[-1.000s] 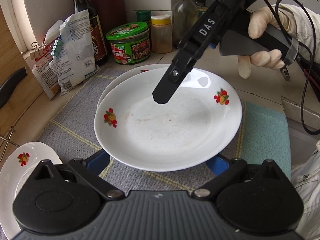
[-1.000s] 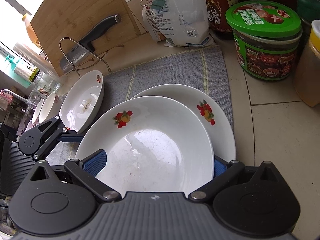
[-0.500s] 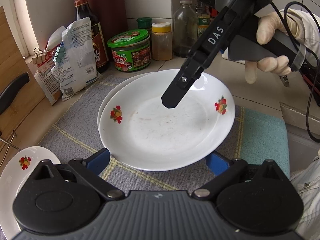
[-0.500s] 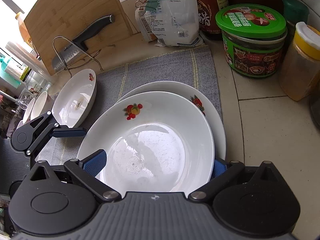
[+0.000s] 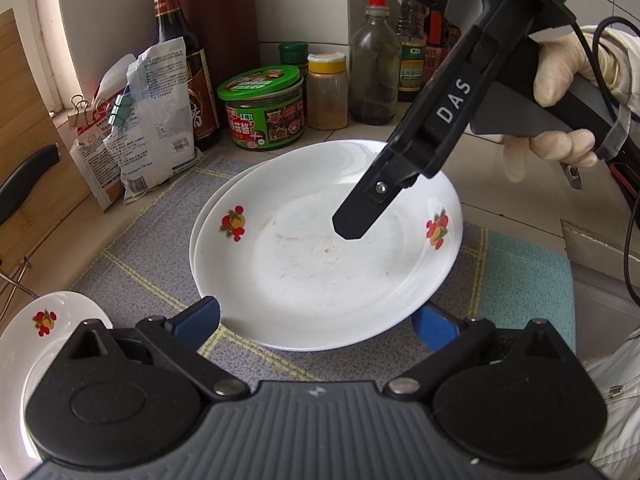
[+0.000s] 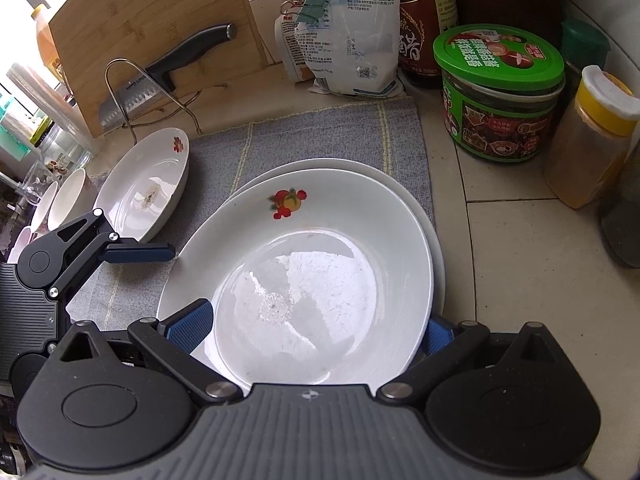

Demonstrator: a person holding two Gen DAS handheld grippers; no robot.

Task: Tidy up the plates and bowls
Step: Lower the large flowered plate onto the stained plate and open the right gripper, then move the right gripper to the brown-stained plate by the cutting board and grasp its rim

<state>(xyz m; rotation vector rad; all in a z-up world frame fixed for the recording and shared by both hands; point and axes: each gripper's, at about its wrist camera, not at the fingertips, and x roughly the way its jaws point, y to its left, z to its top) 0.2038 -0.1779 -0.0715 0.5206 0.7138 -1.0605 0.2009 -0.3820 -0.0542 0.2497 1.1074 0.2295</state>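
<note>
In the left wrist view, the top plate [image 5: 328, 268] lies on a second plate [image 5: 208, 208] on the grey mat [image 5: 148, 256], just in front of the green-lidded jar [image 5: 262, 110]; the two are nearly nested, the lower one showing only as a rim on the side toward the paper bags [image 5: 148, 120]. The left tongs [image 5: 316, 322] stand wide open around the plate's near edge, and a third fruit-print plate [image 5: 44, 320] sits well apart from the jar, unstacked. The right tongs [image 5: 352, 224] hang above the plate; from here I cannot tell their state. In the right wrist view, the right tongs [image 6: 316, 330] are spread open astride the top plate [image 6: 304, 280], which may be tilted slightly. Being round, it has no long axis; it faces up, its fruit motif toward the knife [image 6: 168, 76]. A deeper plate [image 6: 148, 184] and small bowls [image 6: 60, 200] beyond remain ungathered, so stacking looks barely half done.
</note>
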